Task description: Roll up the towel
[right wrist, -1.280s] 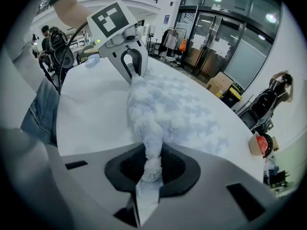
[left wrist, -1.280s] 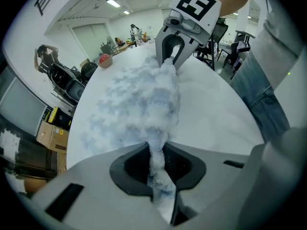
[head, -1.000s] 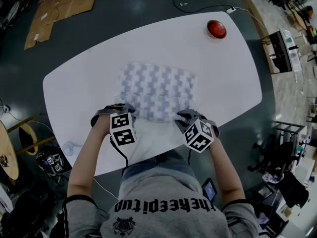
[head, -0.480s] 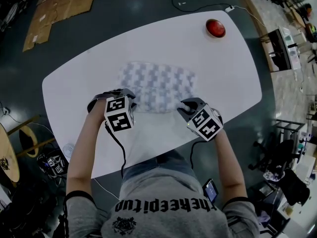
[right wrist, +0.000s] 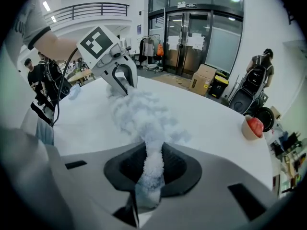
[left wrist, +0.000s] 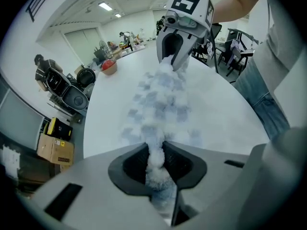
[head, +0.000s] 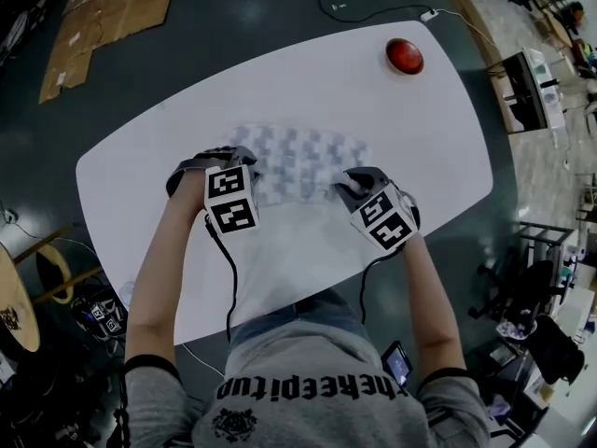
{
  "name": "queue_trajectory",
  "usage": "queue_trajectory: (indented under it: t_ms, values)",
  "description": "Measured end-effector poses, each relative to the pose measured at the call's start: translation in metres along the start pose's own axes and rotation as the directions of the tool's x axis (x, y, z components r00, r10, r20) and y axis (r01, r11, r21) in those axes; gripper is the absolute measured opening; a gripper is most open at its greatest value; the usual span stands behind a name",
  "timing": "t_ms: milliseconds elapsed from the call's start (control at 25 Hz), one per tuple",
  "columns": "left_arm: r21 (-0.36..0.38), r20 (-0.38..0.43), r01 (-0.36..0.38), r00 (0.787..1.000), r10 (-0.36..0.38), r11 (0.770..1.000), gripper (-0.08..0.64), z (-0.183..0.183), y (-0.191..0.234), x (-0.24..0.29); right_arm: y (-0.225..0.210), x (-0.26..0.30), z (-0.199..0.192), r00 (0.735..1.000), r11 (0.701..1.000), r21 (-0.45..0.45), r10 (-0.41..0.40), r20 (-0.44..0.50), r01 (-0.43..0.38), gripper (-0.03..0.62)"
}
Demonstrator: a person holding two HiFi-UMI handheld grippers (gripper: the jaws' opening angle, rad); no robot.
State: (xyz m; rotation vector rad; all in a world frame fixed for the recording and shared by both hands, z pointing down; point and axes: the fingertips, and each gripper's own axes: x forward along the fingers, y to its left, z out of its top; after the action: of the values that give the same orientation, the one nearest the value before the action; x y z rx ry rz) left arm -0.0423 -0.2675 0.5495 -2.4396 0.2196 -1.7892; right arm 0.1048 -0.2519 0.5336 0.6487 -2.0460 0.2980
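The left gripper (left wrist: 156, 163), grey moulded plastic with ribbed black pads and a cube of square markers, is clenched on the near edge of a fluffy, white and pale blue checked terry towel (head: 303, 161). Its 2 jaws have just been easing apart a little, yet a thick bunched fold of pile fills the narrow gap and the pads press on it. Ahead of these jaws the cloth runs in a rumpled ridge straight across to the other tool. Below the jaws lies a smooth white oval table (head: 392, 110). The towel rests on it, its far part spread flat beyond both pairs of jaws and its near edge gathered in them. The right gripper (right wrist: 152, 164), of the same build, grasps that edge at the other corner. Its 2 jaws have also just been opening slightly, with a narrow tuft of towel pinched between the pads. Far beyond its jaws, to the right, a red rounded object (head: 407, 55) sits on the table, well apart from the towel.
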Motion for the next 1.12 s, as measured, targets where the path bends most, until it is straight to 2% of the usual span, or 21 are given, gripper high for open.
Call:
queue_trajectory:
  t_ms: [120,240,400,480,680,880,1000,1120]
  values:
    - [0.022,0.005,-0.039,0.999,0.039,0.999,0.091,0.003,0.018,0.003,-0.014,0.007,0.003,1.000,0.999,0.015,-0.032,-0.001,0.032,0.071]
    - [0.038,0.040,-0.109,0.993,0.107,0.993,0.106,0.005,0.037,0.000,-0.027,0.014,0.006,0.998,0.998,0.031,-0.053,-0.013,0.054,0.071]
    - [0.049,0.127,-0.222,0.968,0.215,0.974,0.126,0.017,0.059,-0.015,-0.045,0.021,0.003,0.997,0.996,0.031,-0.078,-0.030,0.079,0.071]
    - [0.059,0.150,-0.249,0.960,0.238,0.967,0.142,0.023,0.065,-0.024,-0.054,0.024,0.001,0.995,0.995,0.028,-0.092,-0.044,0.094,0.071]
    - [0.114,0.166,-0.182,0.973,0.162,0.977,0.179,0.033,0.041,-0.032,-0.066,0.034,0.005,0.991,0.993,-0.014,-0.120,-0.061,0.120,0.071]
    - [0.179,0.147,-0.125,0.984,0.099,0.976,0.207,0.035,0.011,-0.016,-0.075,0.045,0.008,0.988,0.991,-0.008,-0.132,-0.079,0.132,0.071]
    - [0.202,0.111,-0.131,0.988,0.110,0.971,0.210,0.028,0.008,0.003,-0.078,0.048,0.010,0.987,0.990,-0.010,-0.139,-0.080,0.139,0.074]
    - [0.181,0.078,-0.163,0.985,0.151,0.970,0.209,0.023,0.019,0.019,-0.083,0.047,0.013,0.983,0.984,-0.032,-0.175,-0.050,0.174,0.087]
